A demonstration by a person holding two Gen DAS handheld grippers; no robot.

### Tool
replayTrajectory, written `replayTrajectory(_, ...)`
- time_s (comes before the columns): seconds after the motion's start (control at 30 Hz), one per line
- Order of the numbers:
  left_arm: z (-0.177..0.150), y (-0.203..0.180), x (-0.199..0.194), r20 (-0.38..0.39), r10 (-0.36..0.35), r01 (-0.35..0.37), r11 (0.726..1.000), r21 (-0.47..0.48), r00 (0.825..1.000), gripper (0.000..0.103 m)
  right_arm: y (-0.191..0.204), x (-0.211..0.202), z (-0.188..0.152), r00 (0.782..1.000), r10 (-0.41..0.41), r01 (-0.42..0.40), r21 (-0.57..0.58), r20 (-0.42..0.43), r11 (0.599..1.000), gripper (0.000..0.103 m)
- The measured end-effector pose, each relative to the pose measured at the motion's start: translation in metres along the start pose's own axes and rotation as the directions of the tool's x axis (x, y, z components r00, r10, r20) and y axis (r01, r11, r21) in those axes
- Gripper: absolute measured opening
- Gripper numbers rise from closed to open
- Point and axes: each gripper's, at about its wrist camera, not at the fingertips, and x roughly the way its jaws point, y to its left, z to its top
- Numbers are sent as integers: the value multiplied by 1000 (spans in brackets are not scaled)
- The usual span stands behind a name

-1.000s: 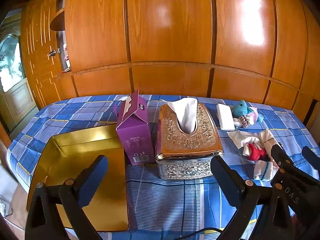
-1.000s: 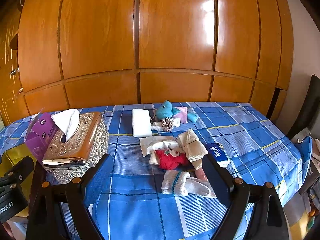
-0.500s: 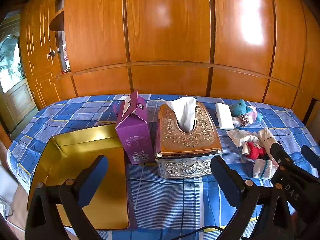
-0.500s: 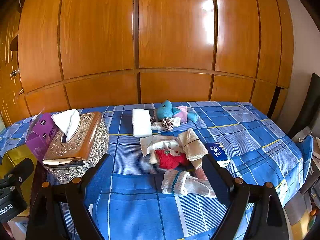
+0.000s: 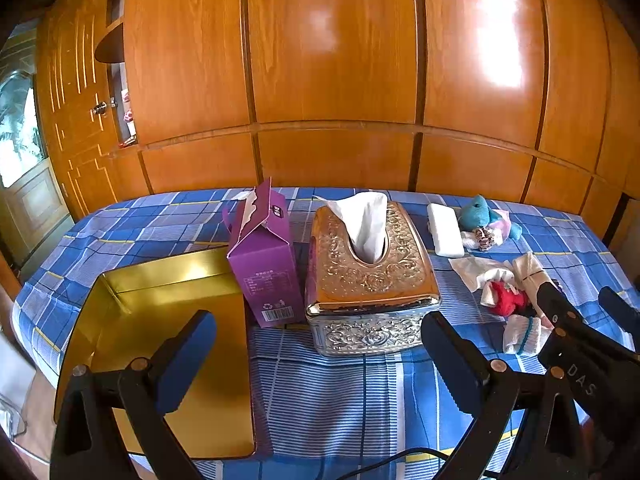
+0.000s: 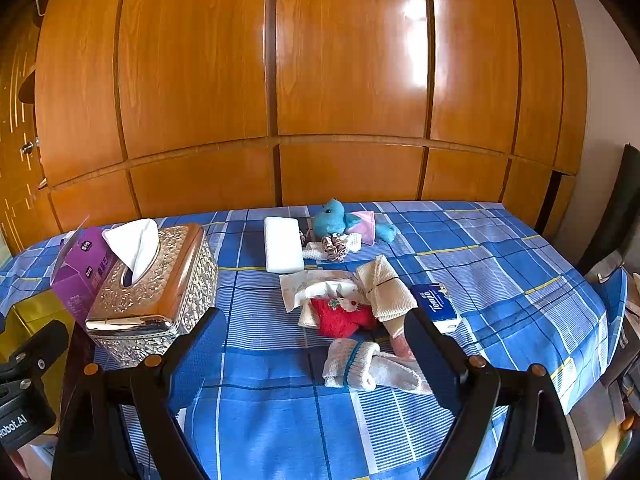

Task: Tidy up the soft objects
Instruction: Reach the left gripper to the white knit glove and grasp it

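The left tool [image 5: 316, 354] hangs above the near edge of the surface [image 5: 340, 396] with its two blue-padded fingers spread wide and nothing between them. Just beyond its left finger lies a shallow gold tray [image 5: 160, 312], bare inside. Ahead and between the fingers stands an ornate metal tissue box [image 5: 370, 280] with a white tissue sticking up from its slot; a purple carton [image 5: 264, 256] stands touching the box's left side, beside the tray's far corner.

The right tool [image 6: 316, 346] is also wide open and holds nothing, hovering over the blue checked cloth. Between its fingers, just ahead, lies a white sock with a teal band [image 6: 368, 366]. Just past that is a red plush piece [image 6: 340, 322], touching a crumpled white cloth [image 6: 316, 286] and a rolled beige cloth [image 6: 386, 288]. A blue pack of tissues [image 6: 438, 306] lies just beyond the right finger, beside the beige roll. Farther out are a flat white pad [image 6: 283, 244], a patterned scrunchie [image 6: 336, 246] and a teal stuffed toy [image 6: 340, 220] near the wooden wall panels [image 6: 320, 80]. The soft things all lie loose to the right of the tissue box, well apart from the tray.
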Motion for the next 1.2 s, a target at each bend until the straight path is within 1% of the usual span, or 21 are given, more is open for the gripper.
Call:
replayTrajectory(0.53,0,-3,0,-2,-11,11,1000,6,1000,103,-7,0,1,1000,-8,8,4,2,1000,92)
replayTrajectory(0.63,0,-4,1,-6,-17,17,1000,10,1000,103,-14,1,0,1000,-19,18,6,3,1000,92)
replayTrajectory(0.73,0,-7,2,-9,-27,27,999,19,1000,103,-29,4,1,1000,-29,29,34,-9,999,92)
replayTrajectory(0.8,0,-10,3,-13,-47,47,999,27,999,103,-40,7,1,999,-40,41,53,-20,998,92)
replayTrajectory(0.83,1,-11,3,-14,-75,75,997,30,997,103,-48,10,1,999,-44,46,66,-33,997,92)
replayTrajectory(0.87,1,-11,3,-14,-133,133,991,27,991,103,-55,12,1,998,-41,45,83,-47,996,92)
replayTrajectory(0.93,3,-12,5,-27,-239,239,971,8,971,103,-76,18,-1,996,-35,46,132,-87,990,92)
replayTrajectory(0.97,5,-15,7,-48,-256,257,966,9,965,103,-84,22,-2,994,-39,54,146,-104,988,92)
replayTrajectory(1.0,8,-21,9,-79,-282,284,959,17,956,103,-95,26,-4,991,-44,65,162,-127,985,92)
replayTrajectory(1.07,12,-32,14,-106,-350,355,935,26,931,103,-118,32,-11,984,-44,79,207,-170,975,92)
replayTrajectory(1.13,16,-45,19,-130,-387,396,917,48,913,103,-143,38,-20,974,-48,106,257,-221,961,92)
replayTrajectory(1.17,19,-57,24,-158,-417,431,900,68,895,102,-154,40,-24,969,-51,120,278,-243,953,92)
replayTrajectory(1.2,19,-66,28,-176,-434,453,888,82,883,102,-166,41,-31,963,-53,135,304,-262,943,92)
